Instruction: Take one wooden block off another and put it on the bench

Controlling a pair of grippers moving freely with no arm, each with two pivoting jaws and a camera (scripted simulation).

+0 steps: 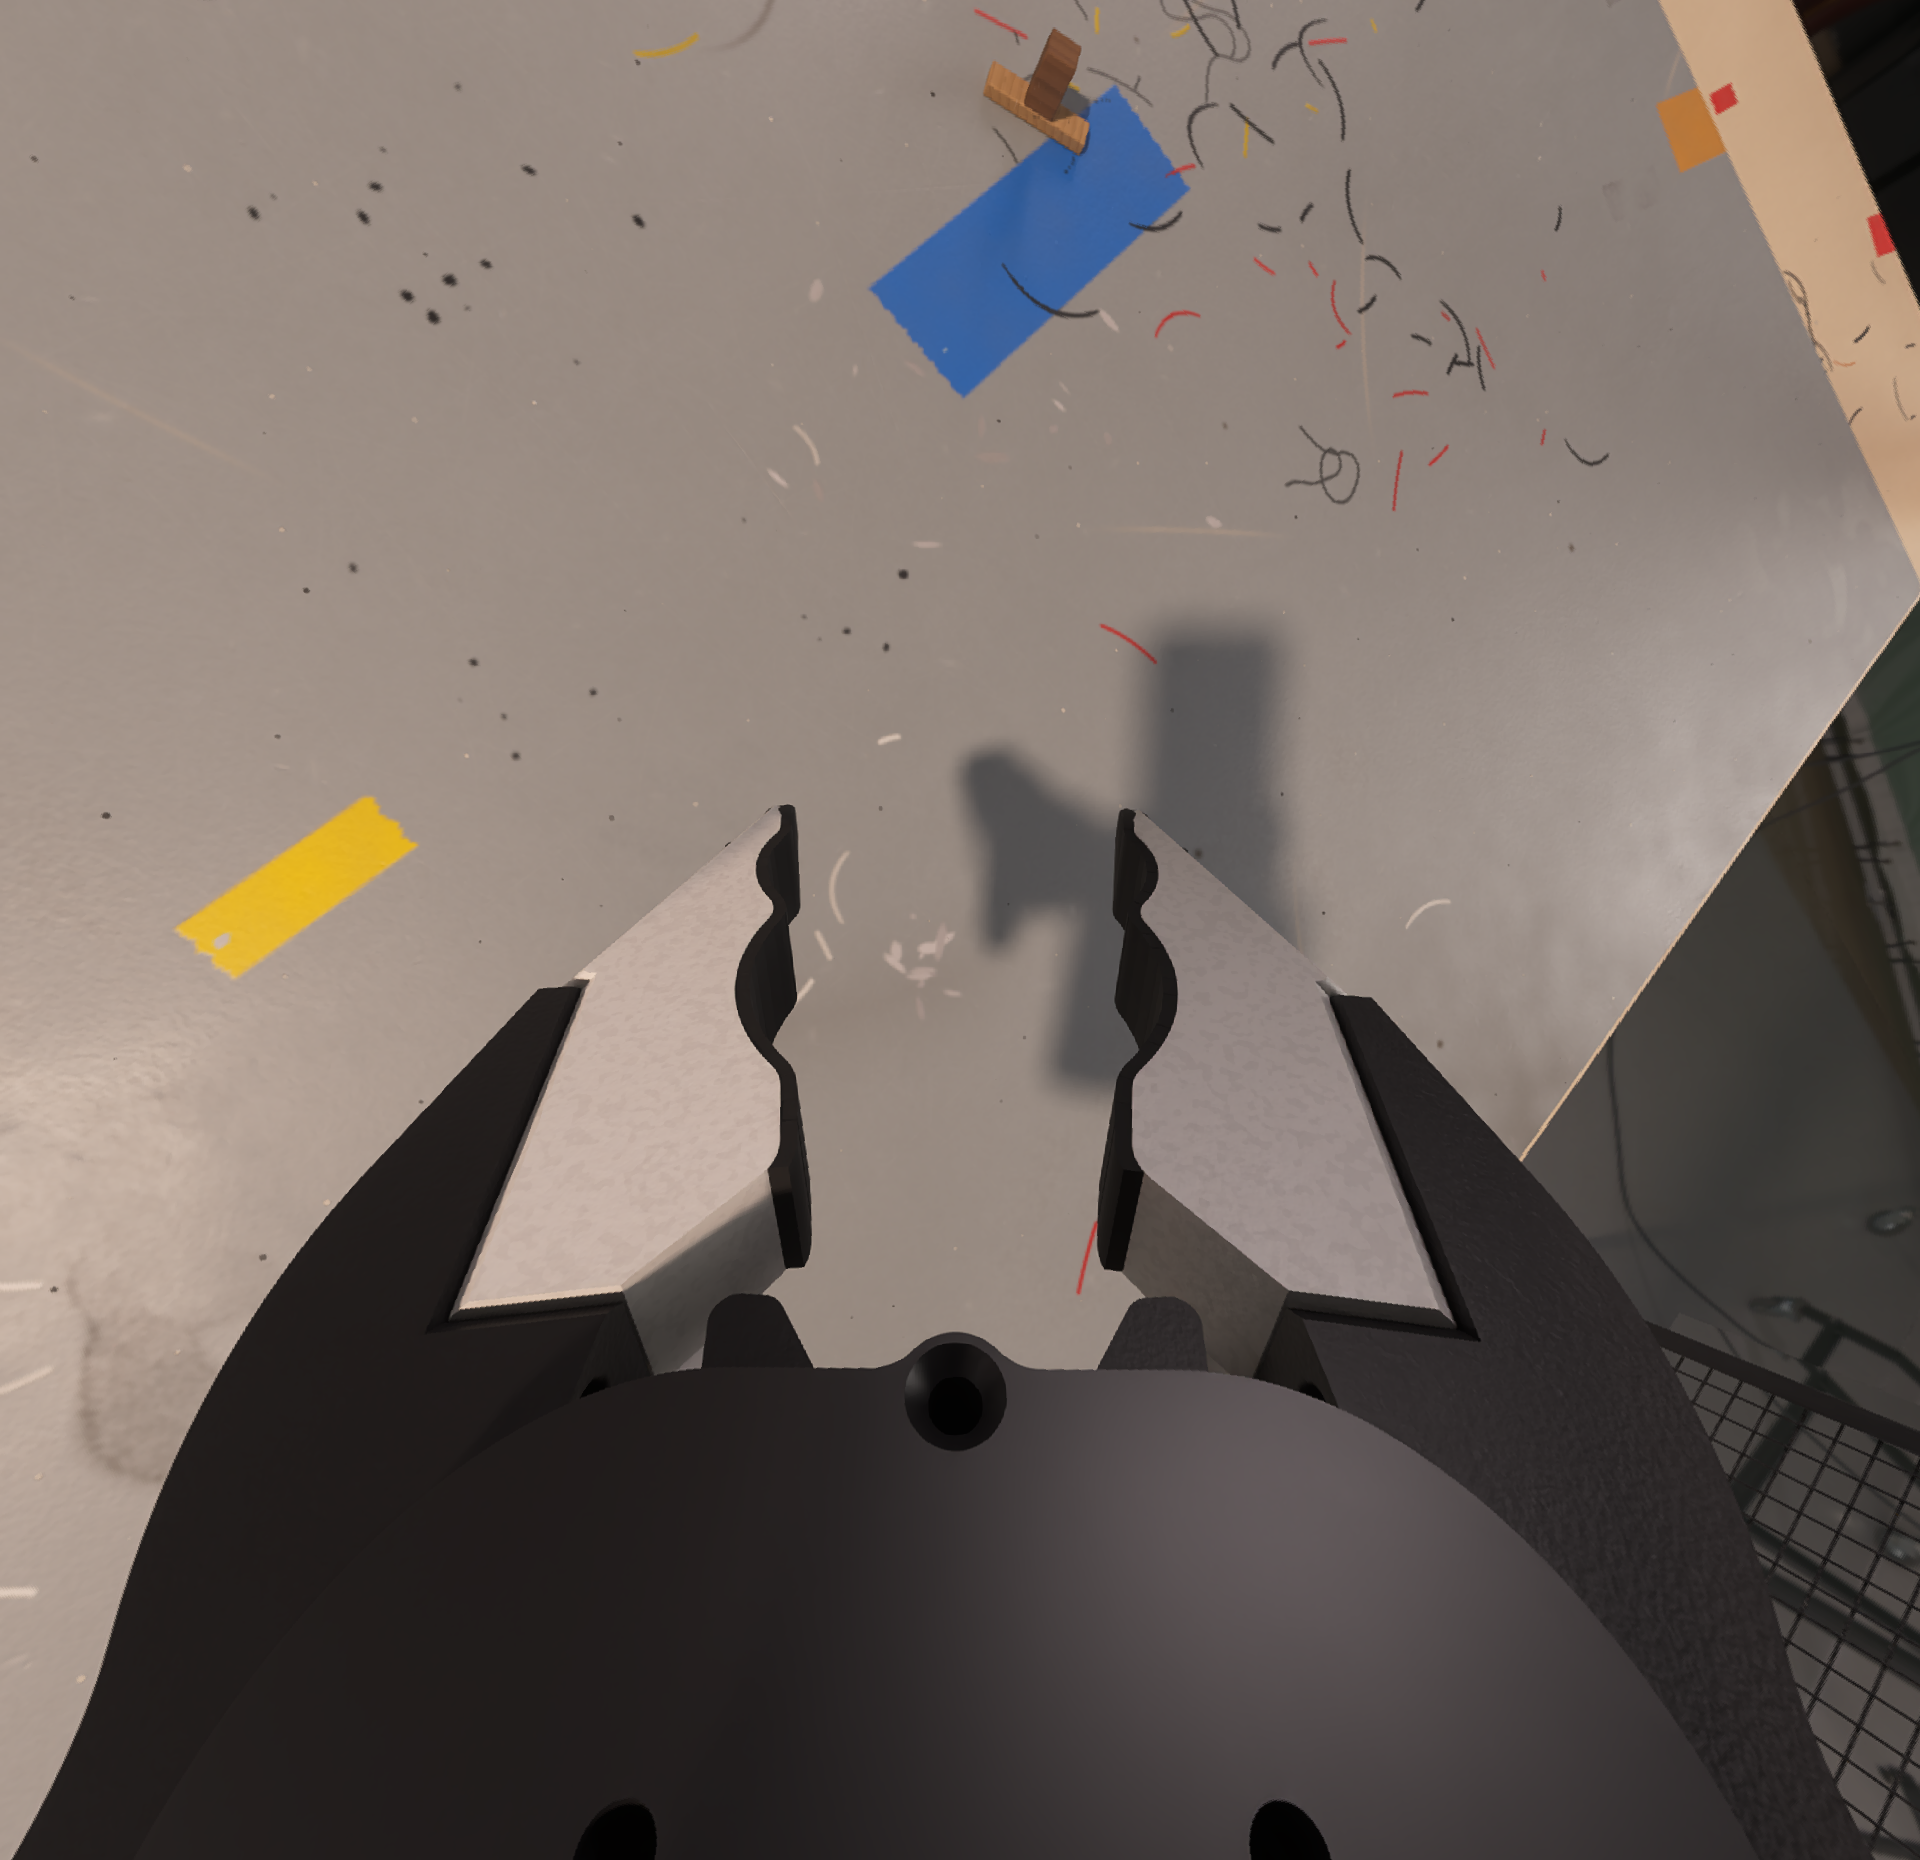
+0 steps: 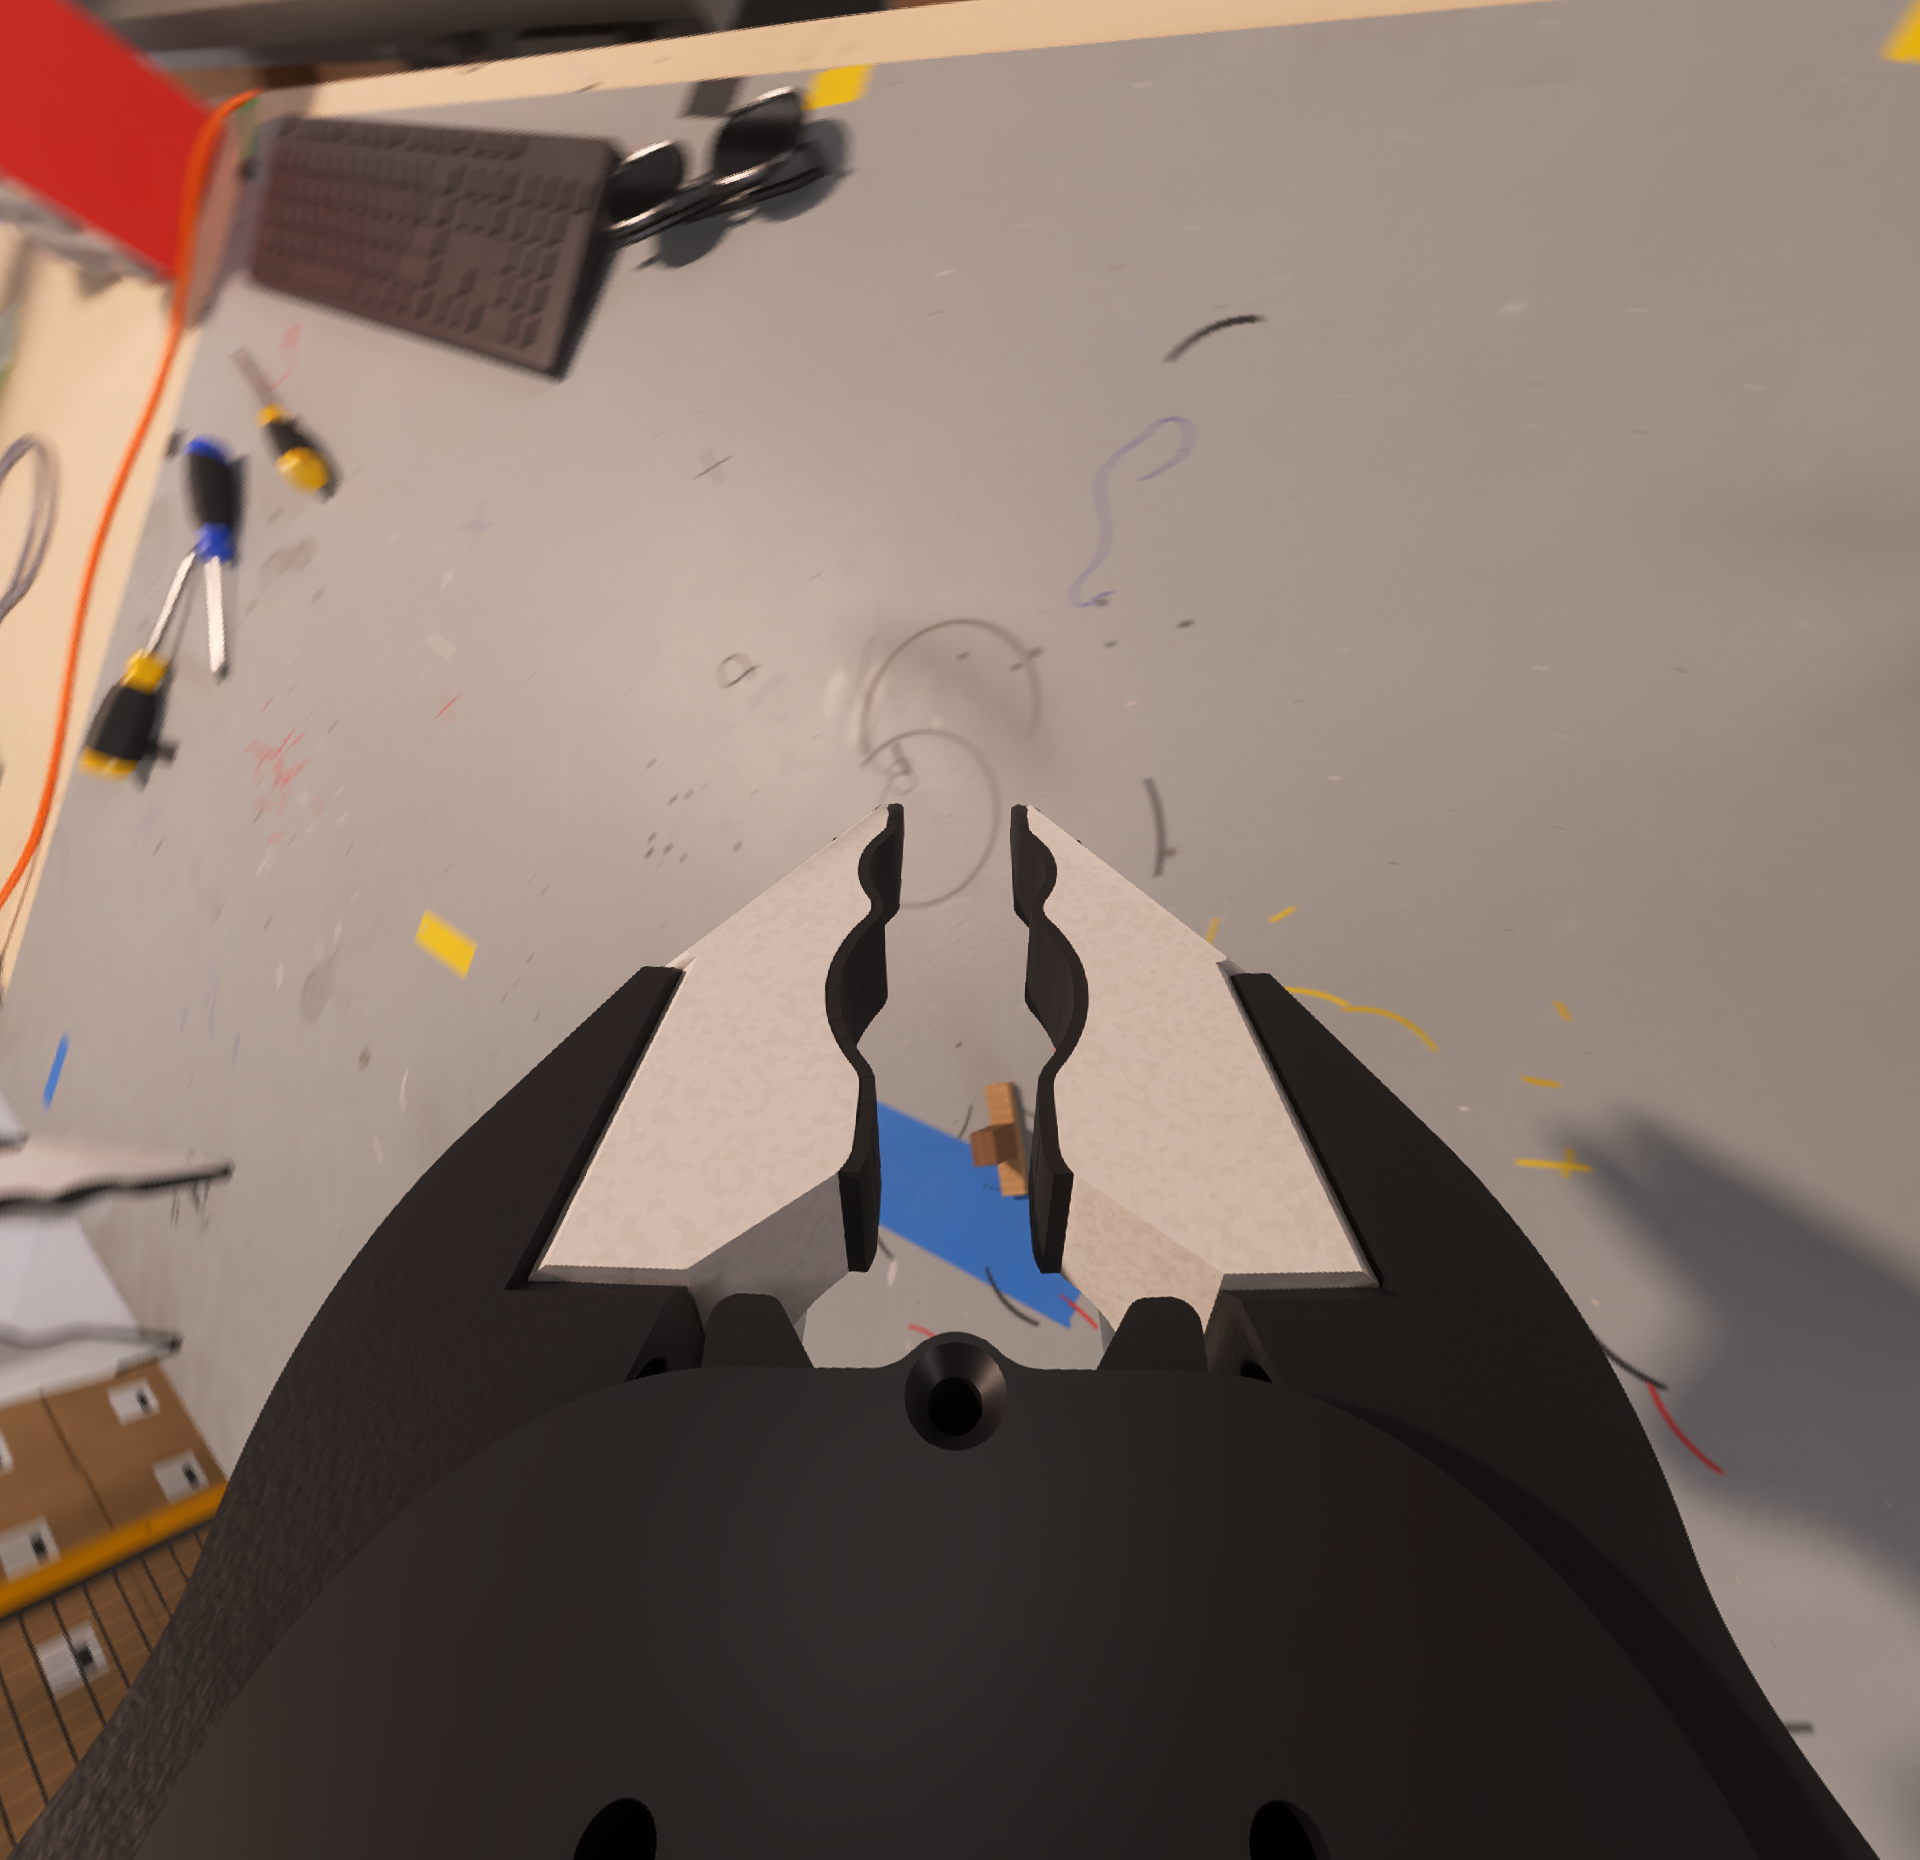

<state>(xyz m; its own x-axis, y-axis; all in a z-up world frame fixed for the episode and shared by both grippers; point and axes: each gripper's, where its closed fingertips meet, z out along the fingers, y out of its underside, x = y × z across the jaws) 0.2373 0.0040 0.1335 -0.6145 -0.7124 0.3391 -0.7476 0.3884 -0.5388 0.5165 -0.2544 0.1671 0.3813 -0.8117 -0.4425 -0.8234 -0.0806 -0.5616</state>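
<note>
A dark brown wooden block [image 1: 1055, 73] stands upright on a flat light wooden block [image 1: 1029, 111], at the far end of a blue tape patch [image 1: 1023, 247] on the grey bench [image 1: 520, 563]. My left gripper [image 1: 954, 823] is open and empty, well short of the blocks. In the right wrist view the same blocks [image 2: 1000, 1140] show far below, between the fingers, beside the blue tape [image 2: 935, 1202]. My right gripper [image 2: 954, 818] is open with a narrower gap, empty, high above the bench [image 2: 1455, 563].
A dark keyboard [image 2: 426, 236], black headphones [image 2: 727, 163], screwdrivers [image 2: 296, 449] and pliers [image 2: 203, 553] lie at the far left of the bench. A red box [image 2: 94, 148] and orange cable [image 2: 104, 522] are beside them. Yellow tape [image 1: 296, 885] lies left. The bench edge [image 1: 1714, 875] drops off at right.
</note>
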